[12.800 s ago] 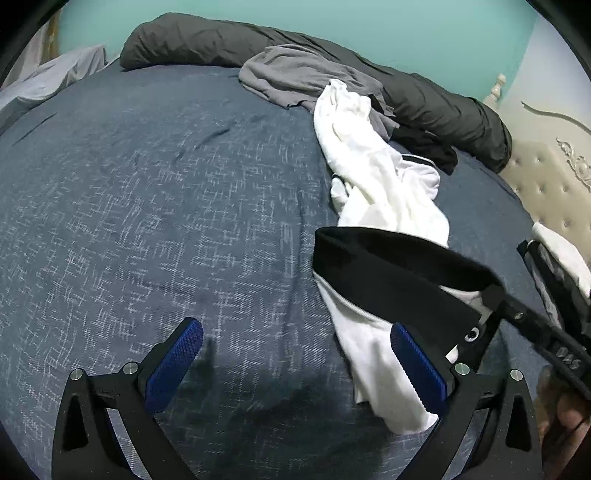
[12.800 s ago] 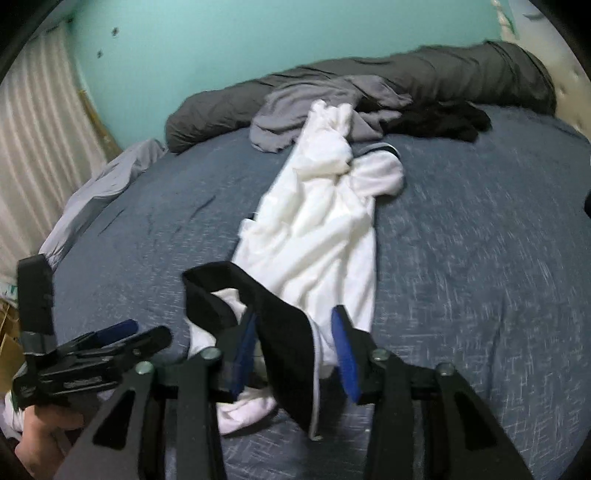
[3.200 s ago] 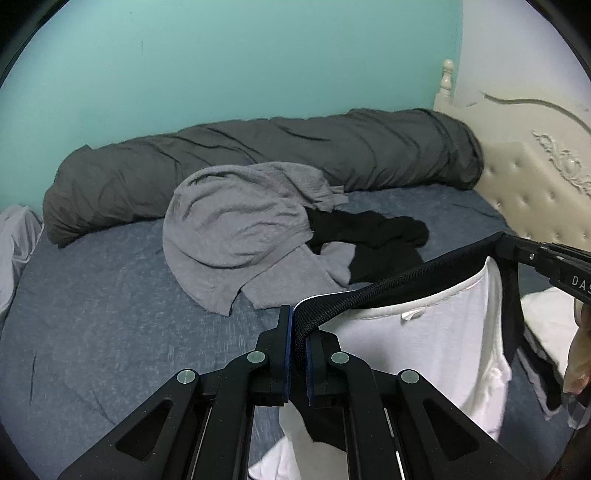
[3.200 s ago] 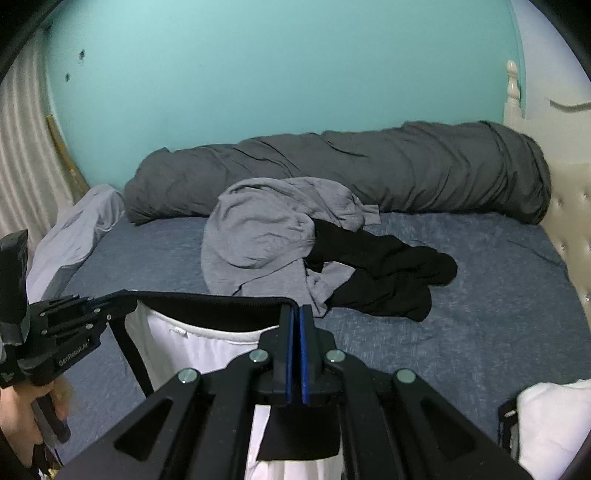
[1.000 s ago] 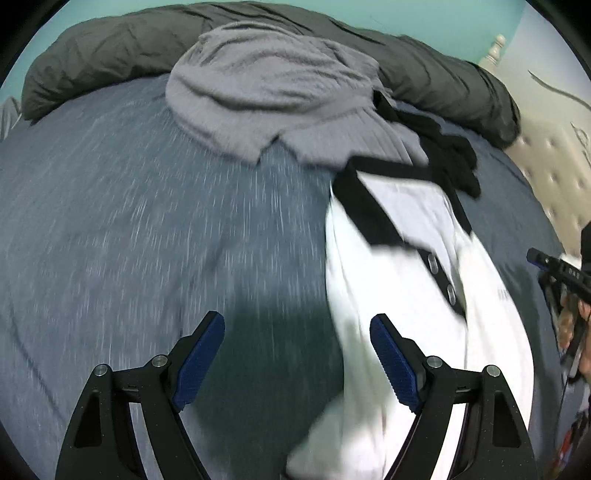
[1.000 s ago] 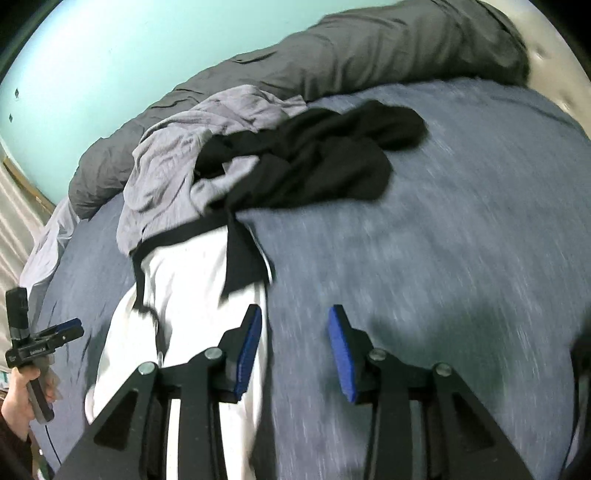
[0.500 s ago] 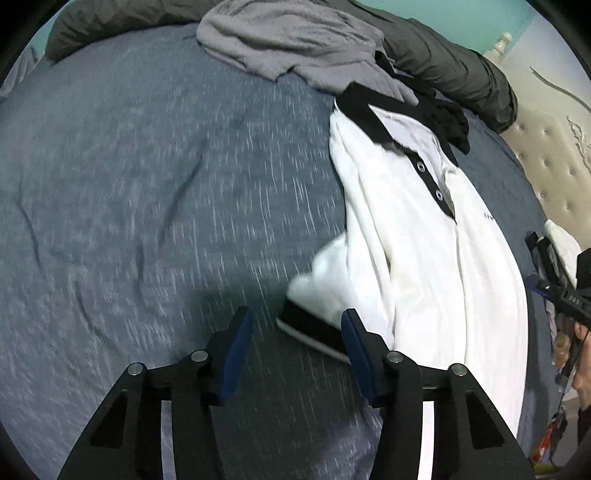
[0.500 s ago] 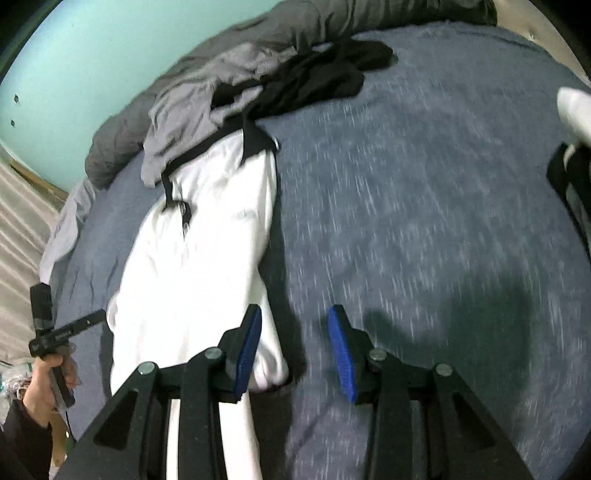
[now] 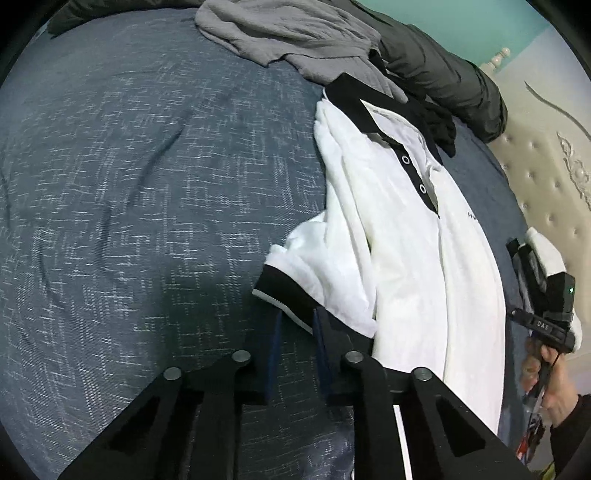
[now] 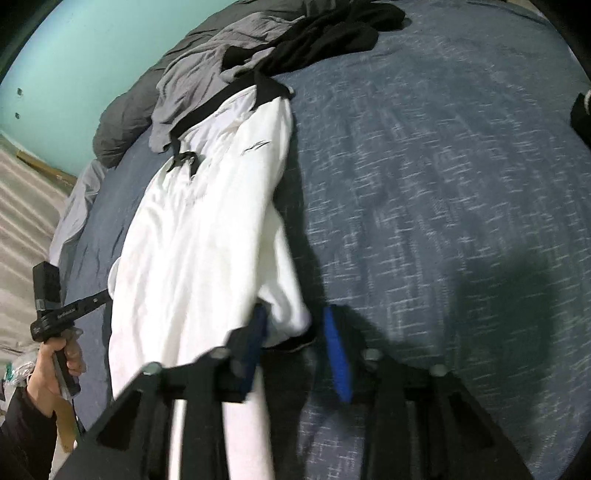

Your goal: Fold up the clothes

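A white polo shirt (image 9: 413, 236) with black collar lies lengthwise on the dark blue flecked bedspread (image 9: 129, 177), collar toward a heap of grey garment (image 9: 295, 37) and black clothing (image 10: 325, 33). A rolled dark grey duvet (image 9: 443, 70) lines the turquoise wall (image 10: 74, 48); a cream tufted headboard (image 9: 546, 177) stands to one side. The left gripper (image 9: 295, 332) is parted around the black sleeve cuff (image 9: 284, 291), not clamped. The right gripper (image 10: 295, 339) gapes at the opposite sleeve.
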A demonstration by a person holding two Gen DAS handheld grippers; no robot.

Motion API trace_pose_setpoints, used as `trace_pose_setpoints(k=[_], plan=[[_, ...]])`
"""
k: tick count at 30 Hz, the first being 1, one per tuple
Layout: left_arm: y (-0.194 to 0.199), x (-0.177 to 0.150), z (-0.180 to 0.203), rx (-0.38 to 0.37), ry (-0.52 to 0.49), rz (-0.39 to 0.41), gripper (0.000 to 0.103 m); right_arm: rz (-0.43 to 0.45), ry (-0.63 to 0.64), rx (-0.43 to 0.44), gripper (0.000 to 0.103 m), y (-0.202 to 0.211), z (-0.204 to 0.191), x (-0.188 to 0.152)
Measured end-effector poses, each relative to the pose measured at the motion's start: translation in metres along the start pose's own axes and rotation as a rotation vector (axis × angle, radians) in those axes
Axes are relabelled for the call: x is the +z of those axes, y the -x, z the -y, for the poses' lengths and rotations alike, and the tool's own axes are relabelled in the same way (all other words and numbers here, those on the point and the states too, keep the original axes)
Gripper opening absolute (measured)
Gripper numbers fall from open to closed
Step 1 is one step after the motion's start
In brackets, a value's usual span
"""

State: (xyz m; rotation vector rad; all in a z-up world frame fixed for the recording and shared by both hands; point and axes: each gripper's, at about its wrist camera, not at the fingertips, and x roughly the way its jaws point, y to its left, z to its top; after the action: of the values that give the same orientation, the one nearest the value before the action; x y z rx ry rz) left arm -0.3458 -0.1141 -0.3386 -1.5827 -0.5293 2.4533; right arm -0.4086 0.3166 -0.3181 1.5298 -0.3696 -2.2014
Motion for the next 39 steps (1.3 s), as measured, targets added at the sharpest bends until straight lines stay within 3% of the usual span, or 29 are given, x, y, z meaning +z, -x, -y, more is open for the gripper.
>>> trace_pose_setpoints(k=[2,14,21,32,39], plan=[[0.003,0.001,0.001,0.009,-0.001,0.012,0.002,0.008,0.046,-0.031,0.014,0.0,-0.007,-0.001],[0.042,0.011,-0.012,0.076,0.044,0.126,0.002,0.108,0.093,-0.158,0.01,0.045,0.001,0.01],[0.079,0.029,-0.041,0.163,0.073,0.202,0.001,0.151,0.074,-0.255,0.01,0.074,0.021,0.034],[0.112,0.058,-0.095,0.244,0.171,0.238,0.001,0.19,0.058,-0.394,0.01,0.109,0.047,0.076],[0.103,0.068,-0.119,0.27,0.232,0.203,0.001,0.153,0.056,-0.426,0.01,0.095,0.051,0.075]])
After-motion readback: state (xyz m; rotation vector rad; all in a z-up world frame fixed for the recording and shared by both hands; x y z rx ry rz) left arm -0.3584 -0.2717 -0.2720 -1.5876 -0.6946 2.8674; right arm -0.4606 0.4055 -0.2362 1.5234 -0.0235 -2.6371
